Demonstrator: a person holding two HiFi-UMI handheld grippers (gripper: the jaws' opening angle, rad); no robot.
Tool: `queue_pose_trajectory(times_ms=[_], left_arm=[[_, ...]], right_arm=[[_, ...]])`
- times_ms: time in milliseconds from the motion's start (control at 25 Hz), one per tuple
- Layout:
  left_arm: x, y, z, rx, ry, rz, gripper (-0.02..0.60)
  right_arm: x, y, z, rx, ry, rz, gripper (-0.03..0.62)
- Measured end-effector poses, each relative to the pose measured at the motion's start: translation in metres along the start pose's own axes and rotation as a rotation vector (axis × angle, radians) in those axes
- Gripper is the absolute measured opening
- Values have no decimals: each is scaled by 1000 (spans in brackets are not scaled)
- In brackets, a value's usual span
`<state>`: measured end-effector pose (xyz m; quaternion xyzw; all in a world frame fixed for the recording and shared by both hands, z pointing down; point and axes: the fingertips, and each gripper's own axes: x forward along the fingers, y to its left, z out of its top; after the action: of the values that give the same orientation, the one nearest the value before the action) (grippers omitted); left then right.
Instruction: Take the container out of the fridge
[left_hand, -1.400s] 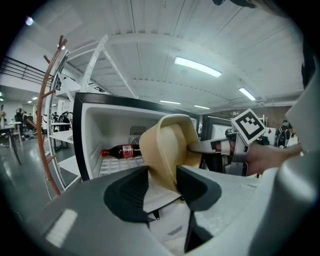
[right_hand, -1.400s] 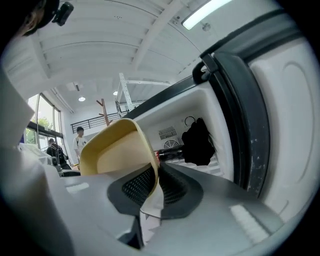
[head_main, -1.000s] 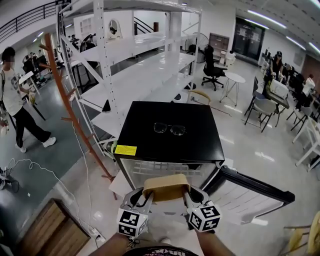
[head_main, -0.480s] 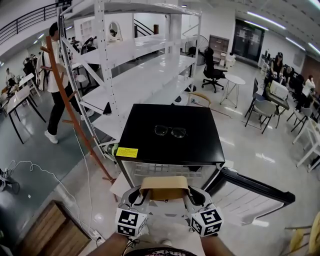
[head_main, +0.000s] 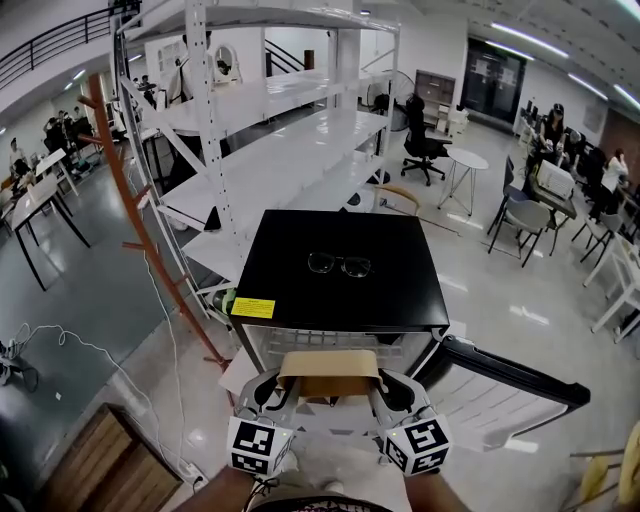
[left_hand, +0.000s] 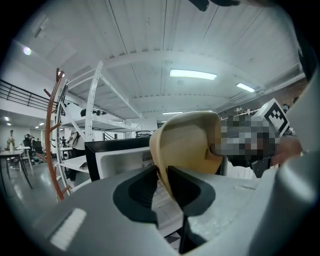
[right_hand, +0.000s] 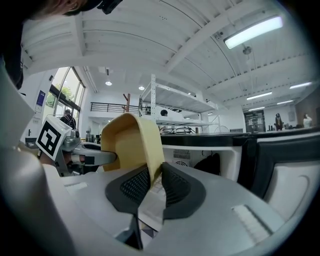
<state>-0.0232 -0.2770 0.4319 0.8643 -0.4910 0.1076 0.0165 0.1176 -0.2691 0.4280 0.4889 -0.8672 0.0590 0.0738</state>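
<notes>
Item: tan container, held at the front of the open fridge. We log the left gripper pinching its left wall and the right gripper pinching its right wall (these jaws have just eased wider). Glasses lie on the fridge top.

Left gripper has both dark jaws clamped on the thin side wall of the tan plastic container, rounded at the corners and tilted right in front of the lens. Behind it stands the white fridge with a black top. Further left are a white metal shelving rack and a reddish-brown wooden coat stand. The right gripper's marker cube peeks in beyond the container.
</notes>
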Motion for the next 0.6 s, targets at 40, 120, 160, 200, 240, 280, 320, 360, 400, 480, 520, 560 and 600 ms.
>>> queue_pose_trajectory(times_ms=[40, 120, 160, 200, 240, 280, 320, 360, 400, 480, 520, 560, 600], left_arm=[[0, 0, 2, 1, -4, -1, 74], [0, 1, 4, 2, -10, -2, 74], [1, 2, 5, 2, -13, -3, 74], [1, 2, 7, 3, -15, -4, 74], [1, 2, 9, 5, -18, -6, 74], [2, 2, 11, 7, -20, -7, 74], [2, 2, 13, 9, -22, -8, 74], [3, 2, 15, 12, -25, -8, 74], [3, 2, 16, 14, -27, -8, 74], [4, 4, 16, 14, -29, -9, 74], [3, 5, 16, 13, -30, -10, 74], [3, 5, 17, 12, -30, -11, 73], [2, 6, 17, 11, -29, -11, 72]], right_arm=[[0, 0, 2, -3, -3, -1, 86], [0, 0, 5, -7, -9, -2, 86], [0, 0, 6, -7, -12, -3, 86], [0, -1, 8, -7, -14, -3, 86], [0, -2, 9, -7, -17, -4, 86], [0, -3, 10, -6, -19, -5, 86], [0, -3, 12, -5, -21, -5, 86], [0, -4, 13, -6, -23, -7, 86], [0, -4, 14, -7, -25, -8, 86], [1, -3, 15, -8, -26, -9, 86], [2, -3, 15, -7, -25, -9, 86], [2, -2, 15, -6, -24, -8, 86], [3, -2, 16, -5, -24, -8, 86]])
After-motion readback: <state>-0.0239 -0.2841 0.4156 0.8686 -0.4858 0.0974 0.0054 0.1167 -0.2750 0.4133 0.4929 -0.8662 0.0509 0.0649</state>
